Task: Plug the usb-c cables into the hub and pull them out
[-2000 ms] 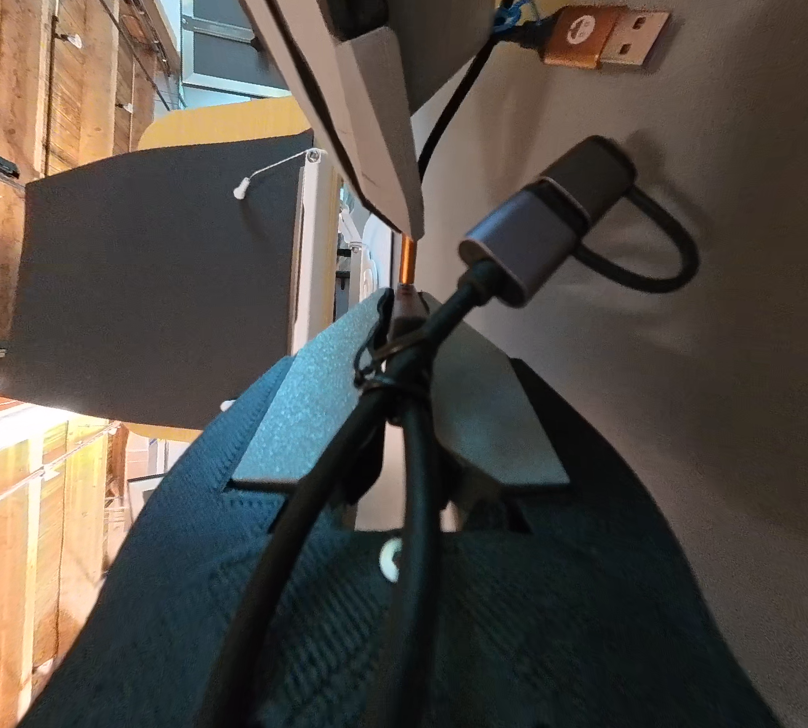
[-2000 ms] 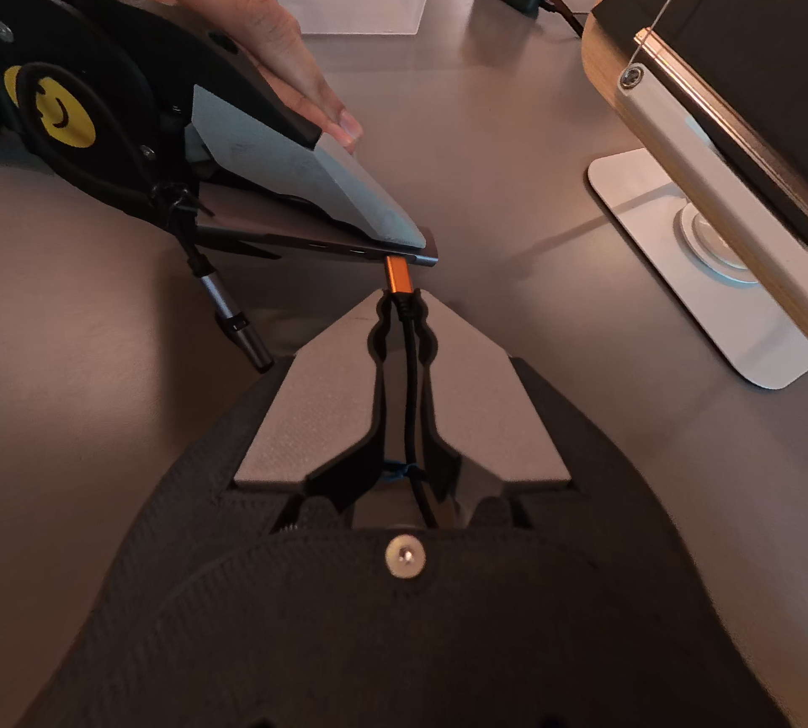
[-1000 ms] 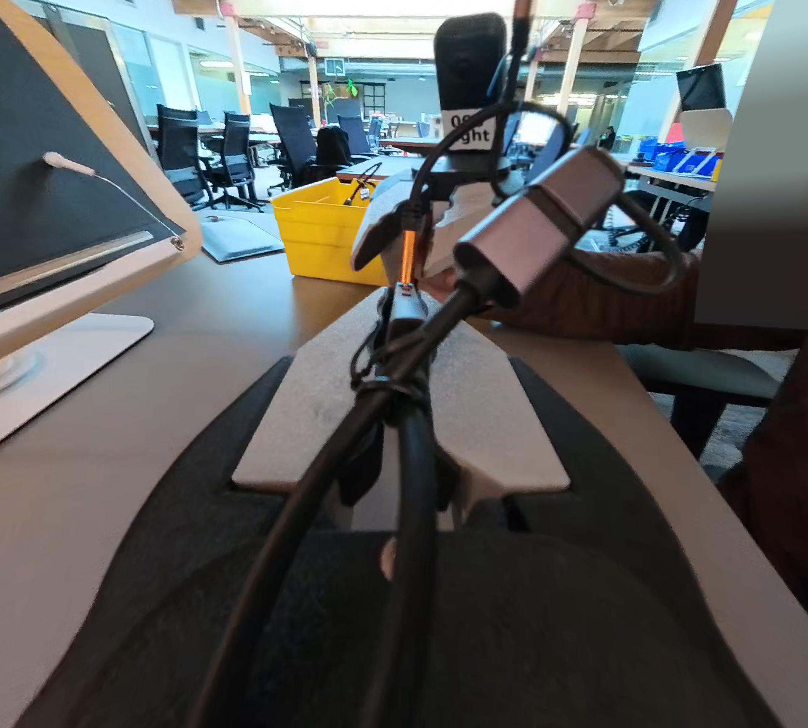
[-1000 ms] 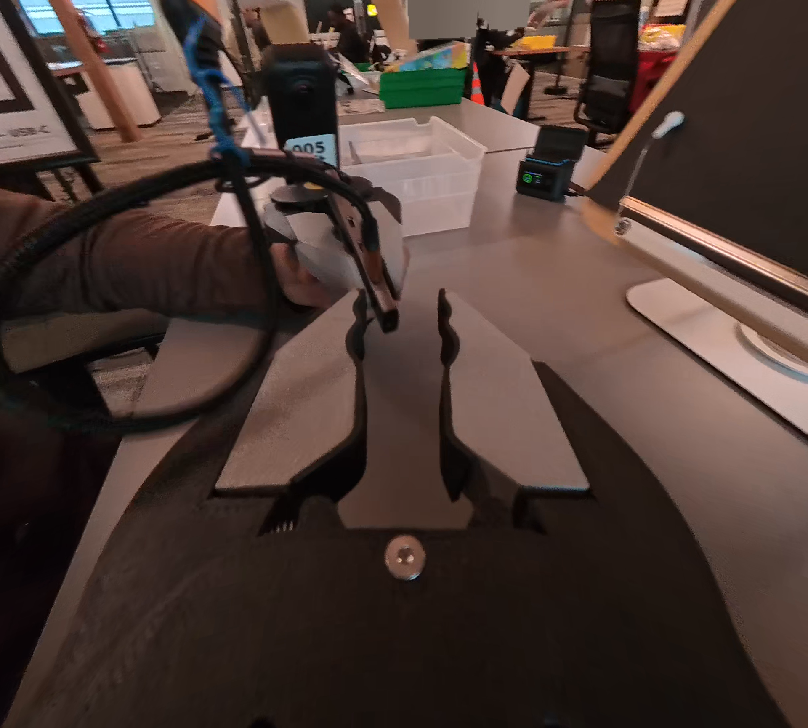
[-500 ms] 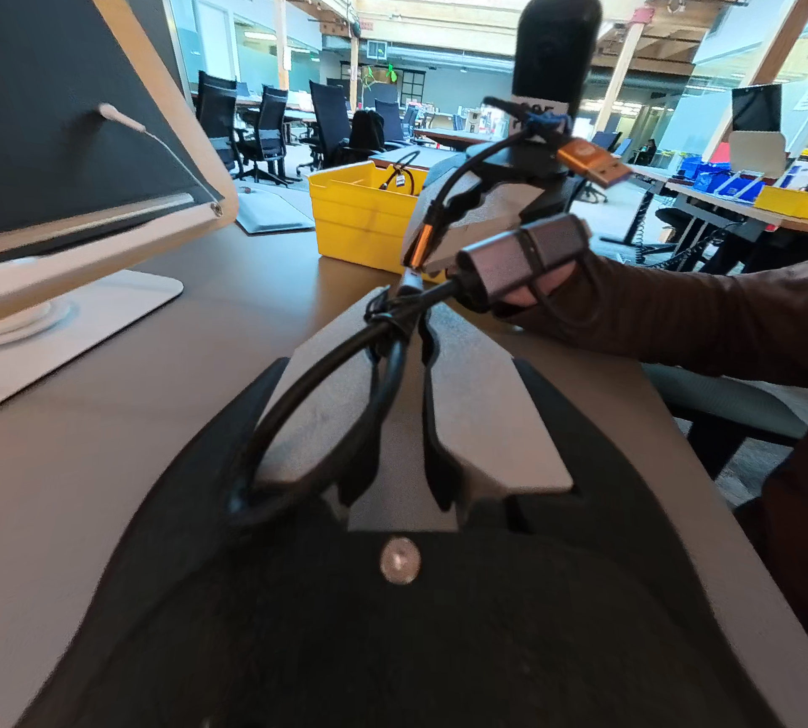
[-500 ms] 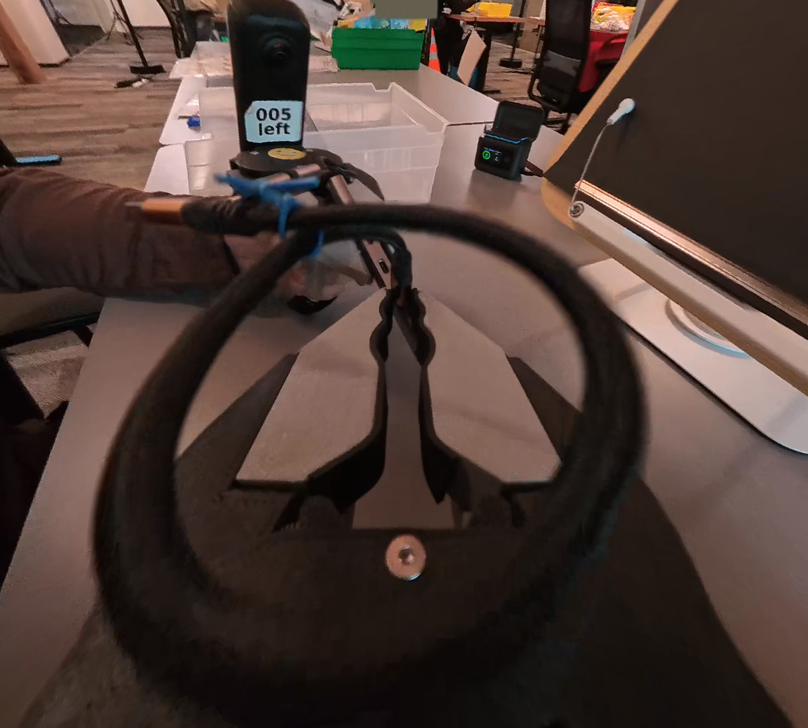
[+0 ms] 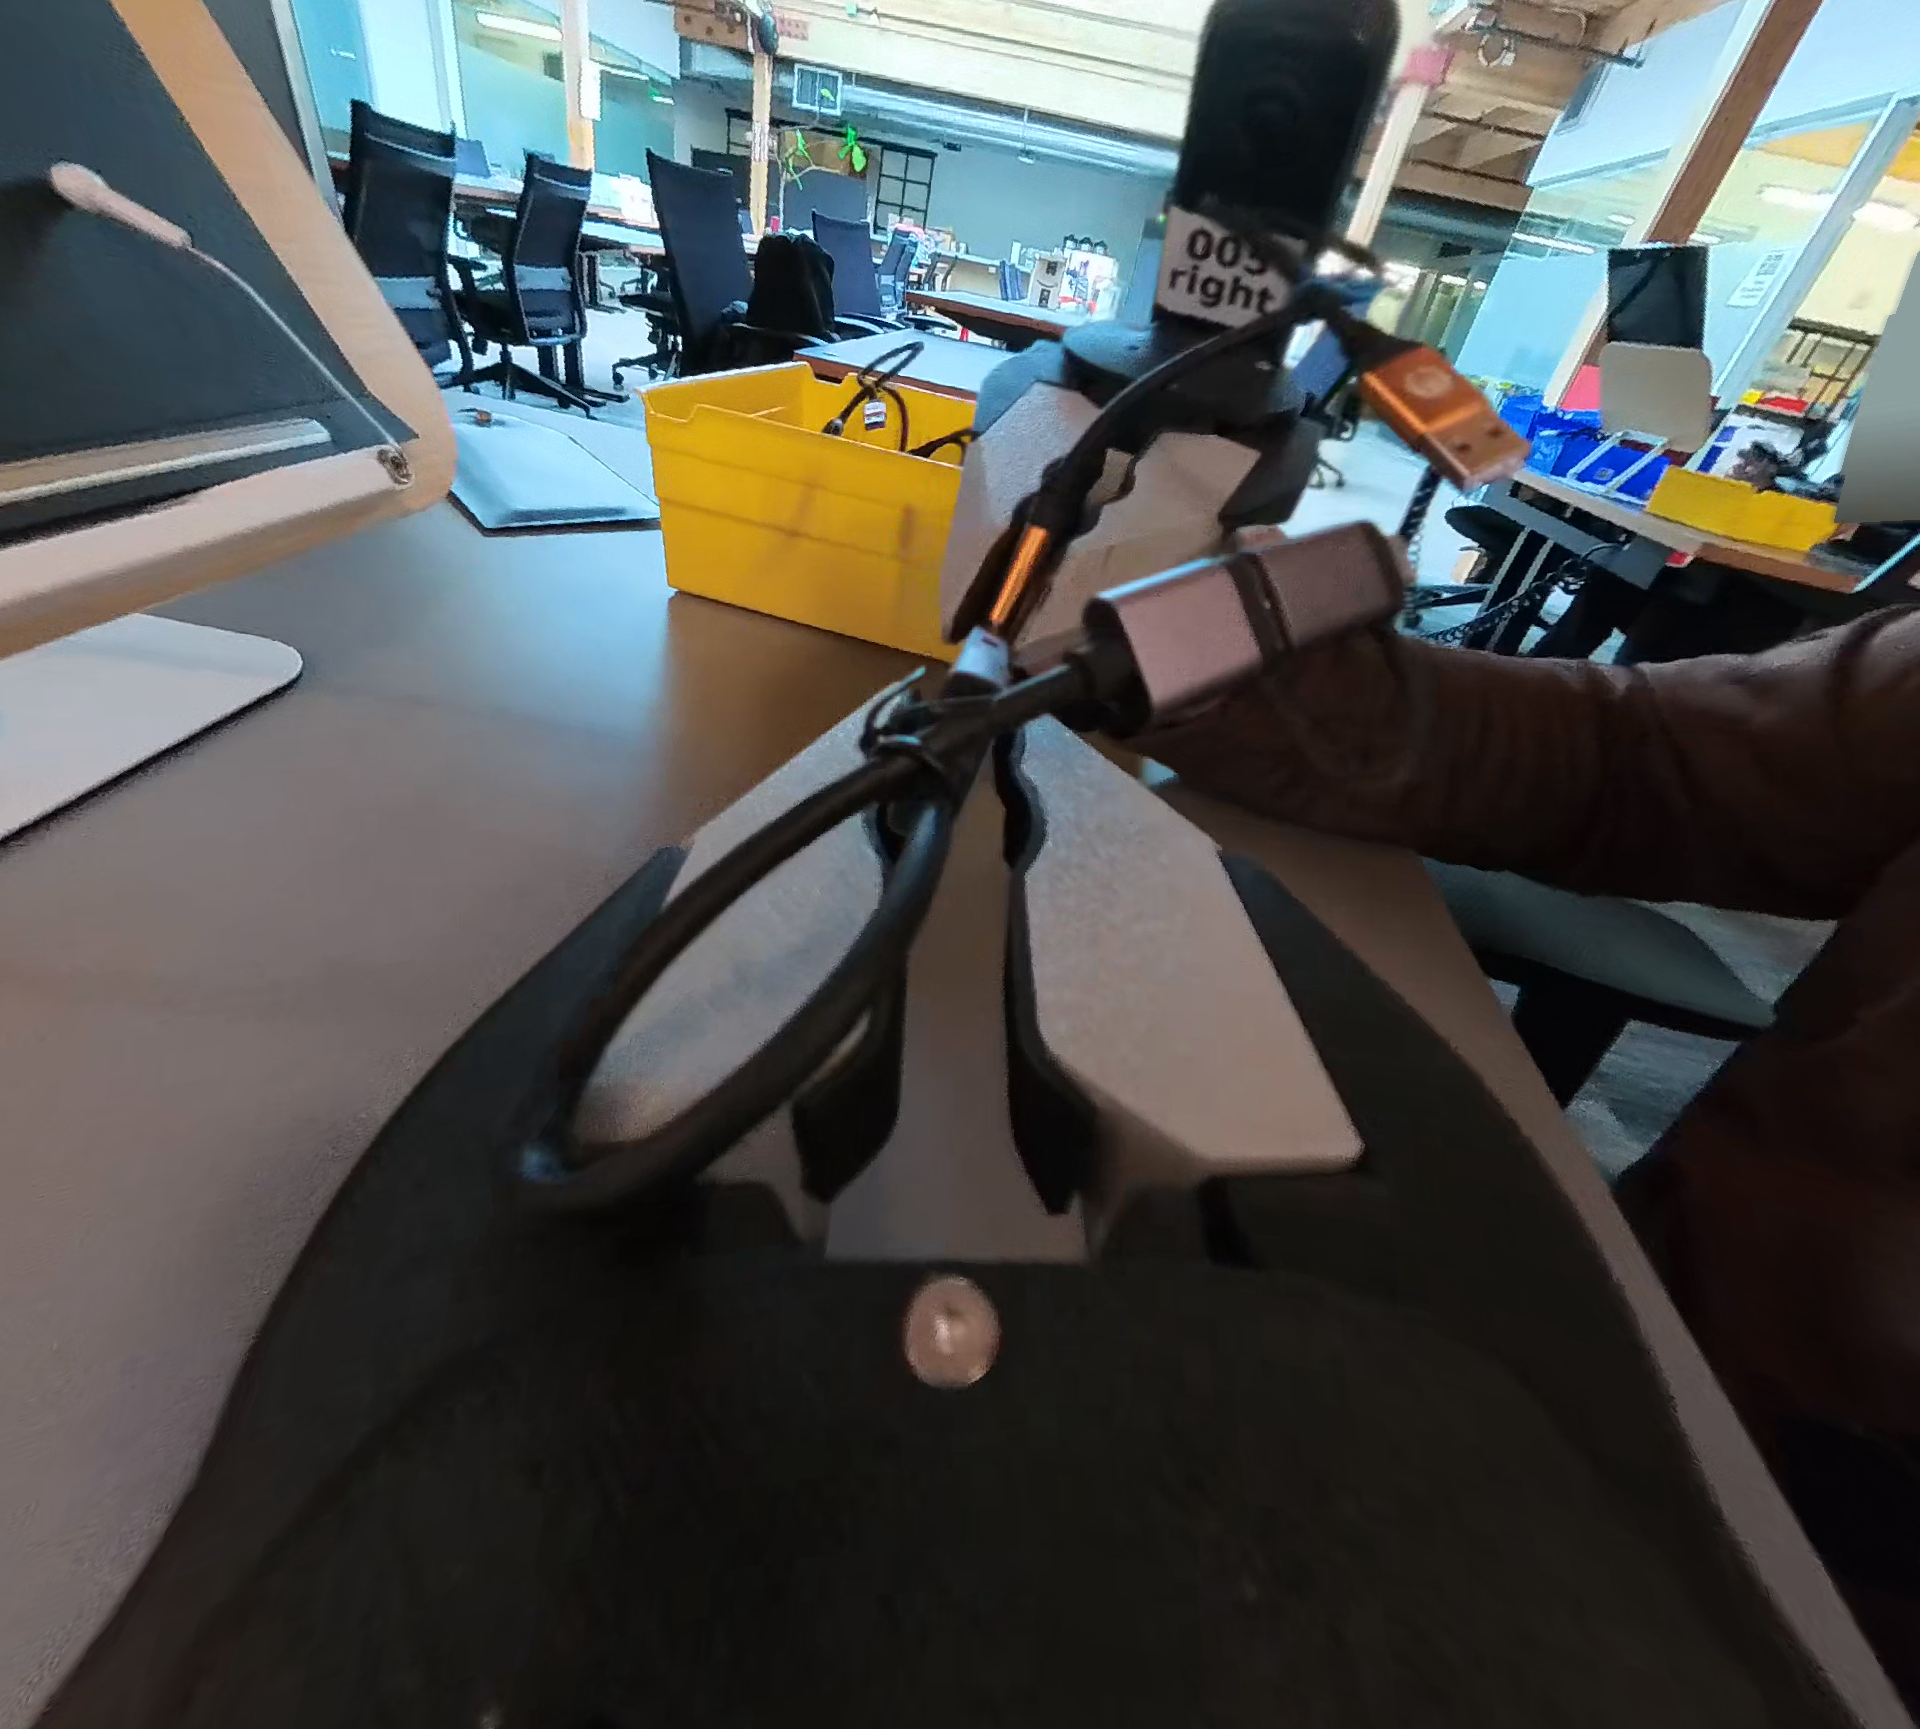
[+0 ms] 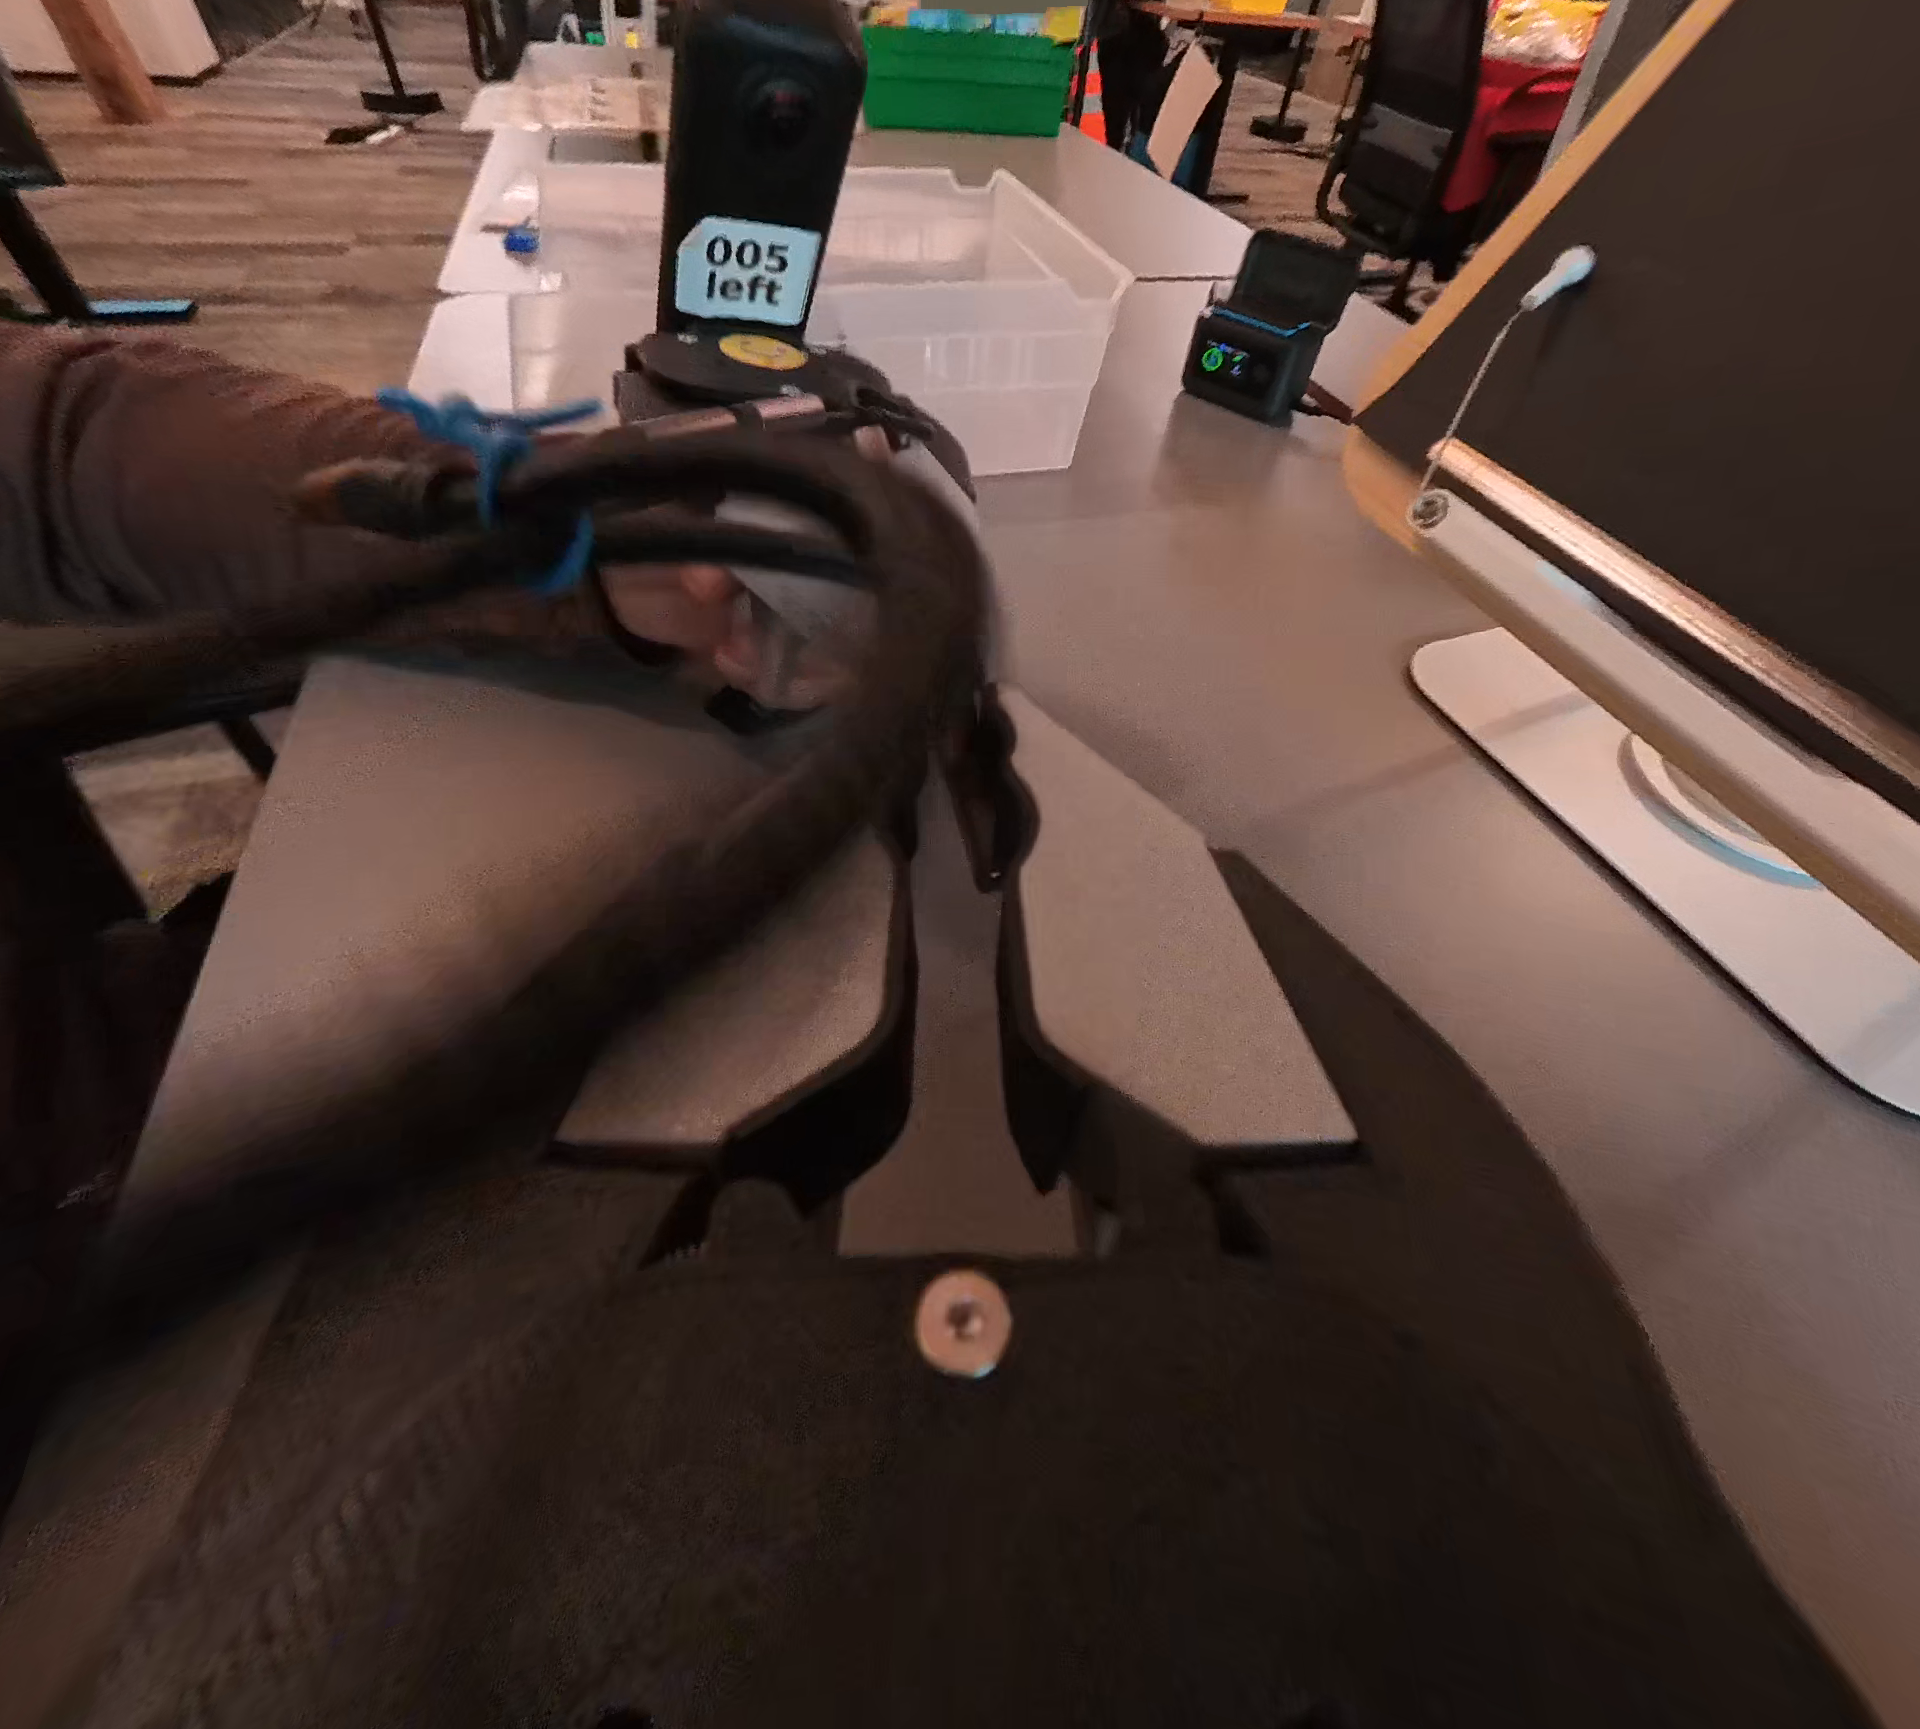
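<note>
My left gripper (image 7: 971, 729) is shut on the thin grey hub (image 7: 982, 661), seen edge-on at its fingertips. The hub's own black lead loops over the left finger and ends in a grey adapter (image 7: 1236, 619). My right gripper (image 8: 961, 796) is shut on the orange usb-c plug (image 7: 1013, 578), dark and blurred between its tips in its own view. It faces the left gripper (image 8: 790, 630), and the plug's tip meets the hub's end. I cannot tell if the plug is seated. The cable's orange usb-a end (image 7: 1434, 422) hangs in the air. Its black loop (image 8: 727, 848) blurs across the right wrist view.
A yellow bin (image 7: 800, 516) stands behind the grippers. A dark board on a white stand (image 8: 1662, 848) is at the table's side. A clear plastic bin (image 8: 987, 308) and a small black device with a screen (image 8: 1257, 349) sit farther off. A brown sleeve (image 7: 1558, 765) reaches in. Left and right tips are no more than a few centimetres apart.
The right gripper, open a second ago, is now shut on the plug. The cable loop has swung down and left. The usb-a end has swung out to the right.
</note>
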`<act>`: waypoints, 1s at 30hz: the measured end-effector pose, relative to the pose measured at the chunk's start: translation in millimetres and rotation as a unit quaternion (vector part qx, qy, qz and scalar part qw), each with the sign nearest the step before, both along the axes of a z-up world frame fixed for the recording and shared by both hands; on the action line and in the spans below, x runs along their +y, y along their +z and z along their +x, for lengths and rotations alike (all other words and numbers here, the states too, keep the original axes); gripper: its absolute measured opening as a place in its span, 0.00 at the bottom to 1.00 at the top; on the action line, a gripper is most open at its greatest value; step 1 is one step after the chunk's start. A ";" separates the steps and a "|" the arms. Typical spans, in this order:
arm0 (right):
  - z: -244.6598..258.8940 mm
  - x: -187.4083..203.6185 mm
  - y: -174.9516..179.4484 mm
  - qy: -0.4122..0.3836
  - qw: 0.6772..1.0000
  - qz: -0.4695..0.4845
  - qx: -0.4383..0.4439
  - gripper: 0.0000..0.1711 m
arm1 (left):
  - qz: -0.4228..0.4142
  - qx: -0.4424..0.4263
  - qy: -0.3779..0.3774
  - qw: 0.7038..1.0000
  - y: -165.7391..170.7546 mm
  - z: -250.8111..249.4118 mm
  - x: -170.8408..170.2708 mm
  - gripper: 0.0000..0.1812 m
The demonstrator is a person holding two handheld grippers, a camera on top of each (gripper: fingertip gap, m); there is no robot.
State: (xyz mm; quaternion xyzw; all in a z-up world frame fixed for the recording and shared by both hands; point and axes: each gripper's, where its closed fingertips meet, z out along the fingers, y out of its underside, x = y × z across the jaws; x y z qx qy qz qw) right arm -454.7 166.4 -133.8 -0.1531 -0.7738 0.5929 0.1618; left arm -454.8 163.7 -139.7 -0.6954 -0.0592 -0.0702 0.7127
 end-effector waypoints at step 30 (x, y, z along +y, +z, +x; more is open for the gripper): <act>-79.3 365.3 -2.8 -0.419 0.769 0.461 -0.143 0.02 | -0.143 0.003 0.063 0.988 -41.5 -16.5 2.0 0.02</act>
